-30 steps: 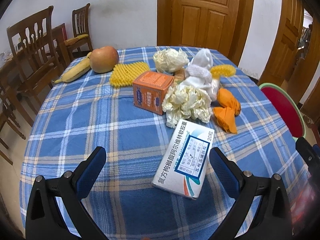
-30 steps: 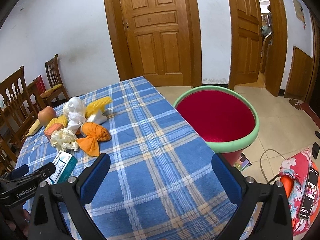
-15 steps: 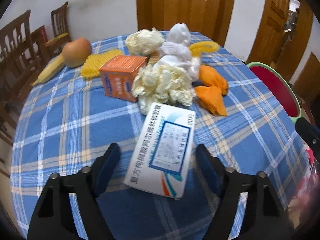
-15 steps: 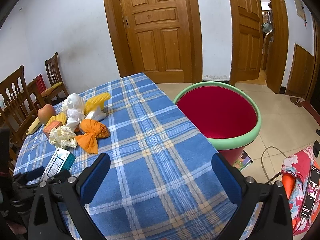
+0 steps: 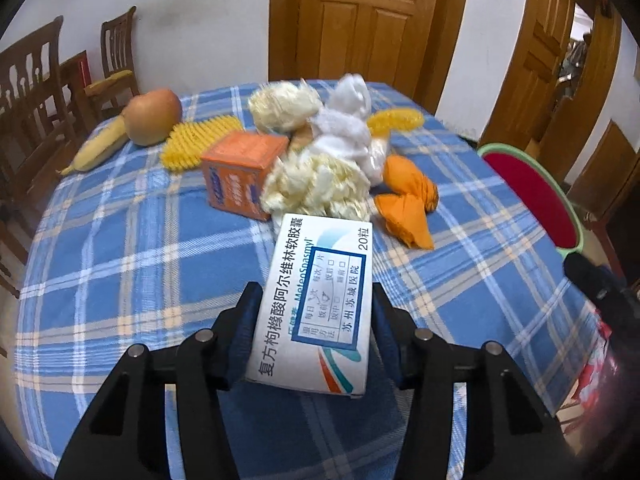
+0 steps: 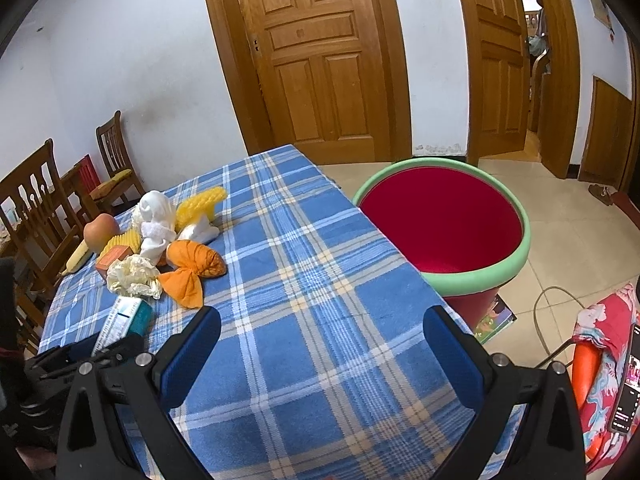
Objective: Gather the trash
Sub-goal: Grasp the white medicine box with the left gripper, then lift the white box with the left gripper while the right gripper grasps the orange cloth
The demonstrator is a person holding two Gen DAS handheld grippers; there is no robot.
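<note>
Blue plaid cloth (image 5: 120, 248) was seen covering a table in a white-walled room with wooden doors (image 6: 316, 60), and wooden chairs (image 5: 36, 92) were ranged along the left side. On the cloth, from left to right in the left wrist view, a banana (image 5: 98, 148) and an apple (image 5: 152, 116) were laid touching each other, then a yellow foam net (image 5: 198, 144), an orange carton (image 5: 240, 174), crumpled cream paper (image 5: 316, 190) with white wads (image 5: 344, 120) behind it, and crumpled orange paper (image 5: 408, 200). Nearest the camera, a white medicine box (image 5: 316, 308) with blue print was found between the blue pads of the left gripper (image 5: 316, 336), whose jaws had just been closing; the pads were pressed against both long sides of the box, its far end lying just short of the cream paper. Whether the box was lifted off the cloth could not be told. Beyond the table's right edge, a red bin (image 6: 444, 220) with a green rim was set on the tiled floor. In the right wrist view, the right gripper (image 6: 320, 344) was held over bare cloth with its fingers spread wide and nothing between them, well apart from the trash pile. At the far right a flowered cloth (image 6: 600, 344) and a phone (image 6: 628, 384) were visible.
</note>
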